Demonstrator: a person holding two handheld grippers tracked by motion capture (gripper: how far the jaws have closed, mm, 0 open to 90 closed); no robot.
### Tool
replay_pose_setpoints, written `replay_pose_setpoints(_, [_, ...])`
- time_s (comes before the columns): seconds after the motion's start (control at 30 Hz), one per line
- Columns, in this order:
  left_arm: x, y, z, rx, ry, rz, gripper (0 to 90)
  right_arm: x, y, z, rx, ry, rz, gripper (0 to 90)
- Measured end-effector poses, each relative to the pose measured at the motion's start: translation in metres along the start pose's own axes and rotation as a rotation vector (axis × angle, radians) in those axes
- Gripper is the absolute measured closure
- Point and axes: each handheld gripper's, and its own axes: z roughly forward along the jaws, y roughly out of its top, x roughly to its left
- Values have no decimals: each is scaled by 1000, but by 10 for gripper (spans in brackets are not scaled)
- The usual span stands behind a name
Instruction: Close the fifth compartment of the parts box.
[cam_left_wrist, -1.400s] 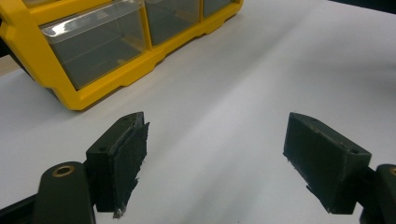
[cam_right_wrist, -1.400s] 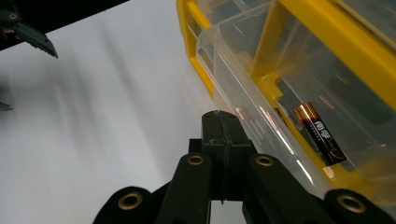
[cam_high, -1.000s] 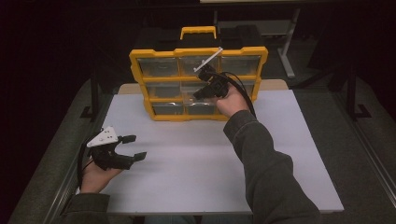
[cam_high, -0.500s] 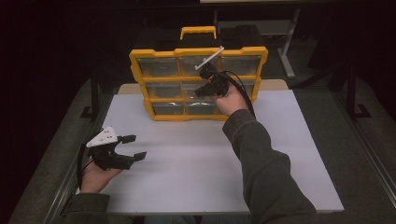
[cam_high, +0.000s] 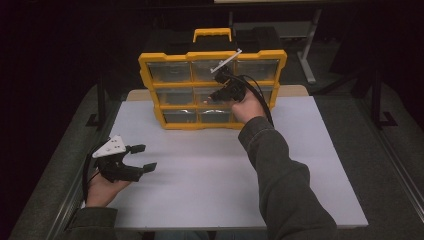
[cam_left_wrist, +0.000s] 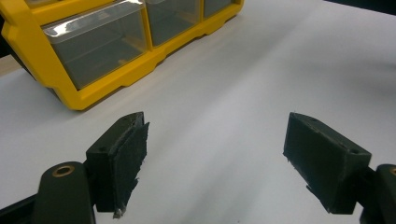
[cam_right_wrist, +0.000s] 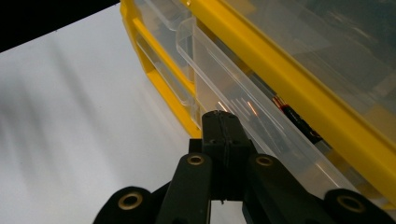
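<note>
- The yellow drawer organizer (cam_high: 212, 90) stands upright at the far edge of the white table (cam_high: 210, 175), handle on top, with rows of clear drawers facing the person.
- The right gripper (cam_high: 220, 92) is up against the front of it, around the middle row. In the right gripper view its jaws are pressed tight together, pads meeting flat with nothing I can see between them.
- Same view: the closed tips sit right at the lip of a clear drawer (cam_right_wrist: 243, 88) that sticks out a little from the yellow frame. Whether they touch the lip or sit just under it, can't tell.
- There's something dark with red bits inside that drawer, too blurry to name.
- The left gripper (cam_high: 142, 157) is well away, low at the near left of the table, jaws spread wide with only bare tabletop between them.
- From the left gripper view the organizer's bottom corner (cam_left_wrist: 74, 70) lies ahead and off to the left of the jaws, not touching.
</note>
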Motion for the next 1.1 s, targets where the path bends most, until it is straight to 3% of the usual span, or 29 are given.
replay_pose_setpoints(0.5, [-1,0,1,-2,-1,-3,208,-5,-3,-3,-19,-35,24,895])
replay_pose_setpoints(0.9, [-1,1,1,16,-2,-3,208,-8,-4,-4,-21,-24,35,894])
replay_pose_setpoints(1.1, [0,0,2,-10,-2,-24,210,-10,-7,-5,-33,6,47,854])
